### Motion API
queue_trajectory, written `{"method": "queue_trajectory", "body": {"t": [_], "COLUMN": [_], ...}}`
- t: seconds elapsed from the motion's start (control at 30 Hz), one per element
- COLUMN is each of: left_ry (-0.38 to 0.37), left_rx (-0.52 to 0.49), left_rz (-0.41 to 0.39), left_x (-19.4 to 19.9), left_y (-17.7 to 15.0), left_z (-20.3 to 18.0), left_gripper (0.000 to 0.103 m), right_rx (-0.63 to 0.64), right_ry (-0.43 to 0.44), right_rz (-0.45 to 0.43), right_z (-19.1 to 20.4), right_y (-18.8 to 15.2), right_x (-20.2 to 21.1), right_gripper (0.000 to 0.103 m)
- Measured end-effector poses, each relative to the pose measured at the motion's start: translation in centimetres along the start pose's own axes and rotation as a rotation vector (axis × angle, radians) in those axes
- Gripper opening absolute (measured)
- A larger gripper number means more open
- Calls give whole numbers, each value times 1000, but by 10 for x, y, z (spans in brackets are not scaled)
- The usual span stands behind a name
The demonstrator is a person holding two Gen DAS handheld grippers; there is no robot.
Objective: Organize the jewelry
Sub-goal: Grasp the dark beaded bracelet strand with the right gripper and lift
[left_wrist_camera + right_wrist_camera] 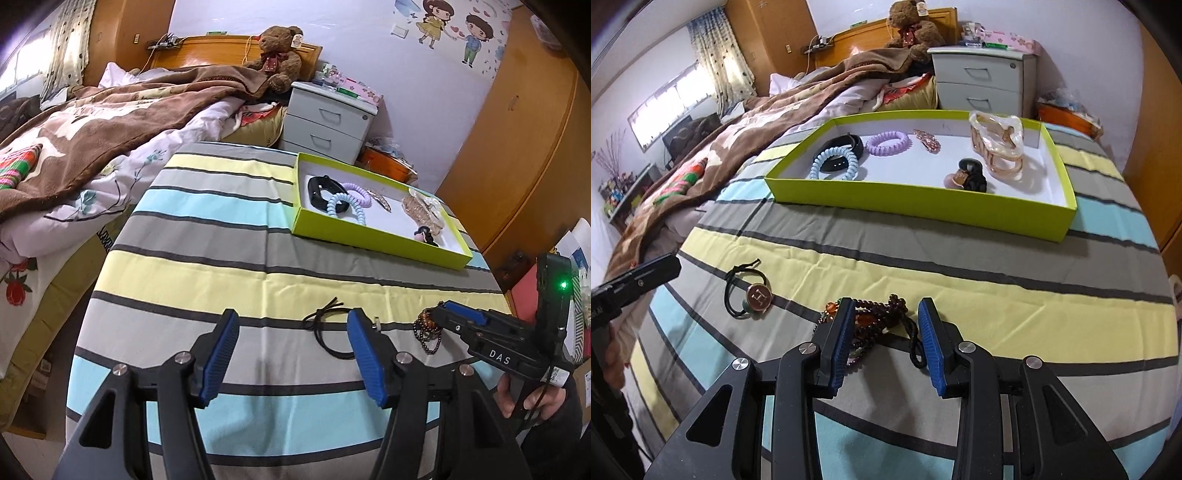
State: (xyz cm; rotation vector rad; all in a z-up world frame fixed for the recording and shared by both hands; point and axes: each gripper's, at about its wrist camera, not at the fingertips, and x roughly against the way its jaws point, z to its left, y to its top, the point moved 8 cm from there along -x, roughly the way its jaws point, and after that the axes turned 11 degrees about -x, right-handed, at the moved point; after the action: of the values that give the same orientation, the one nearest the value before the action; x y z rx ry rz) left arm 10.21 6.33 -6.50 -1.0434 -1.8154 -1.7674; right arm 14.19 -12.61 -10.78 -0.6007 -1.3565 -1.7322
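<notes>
Inside the green tray [916, 206] at the far side lie six pieces: two coil ties, one black band, one hairpin, one claw clip, one black tie. Near, on the striped surface [997, 295], remain two: one hair tie [750, 291] at the left and one bead bracelet [882, 314] between the right gripper [886, 332], its jaws apart. The left gripper [291, 350] is apart too, holding nothing.

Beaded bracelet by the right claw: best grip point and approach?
Pinch the bunched bead strands of the beaded bracelet mid-pile, coming straight down from above. It lies flat in a loose heap on the striped cloth, already between the open right claw fingers; avoid the trailing black cord.
</notes>
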Motion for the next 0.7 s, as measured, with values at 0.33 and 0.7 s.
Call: {"method": "queue_trajectory", "body": {"t": [0.33,0.7], "left_ry": [-18,-23], "left_rx": [-2,-23], "left_rz": [7,30], "left_x": [0,-3], "left_y": [-5,-10], "left_z": [-2,-10], "left_gripper": [64,65], "right_rx": [18,10], "right_ry": [-26,14], "right_rz": [-5,-26], "right_z": [5,7], "right_y": [-5,-5], "right_x": [0,8], "right_gripper": [34,14]}}
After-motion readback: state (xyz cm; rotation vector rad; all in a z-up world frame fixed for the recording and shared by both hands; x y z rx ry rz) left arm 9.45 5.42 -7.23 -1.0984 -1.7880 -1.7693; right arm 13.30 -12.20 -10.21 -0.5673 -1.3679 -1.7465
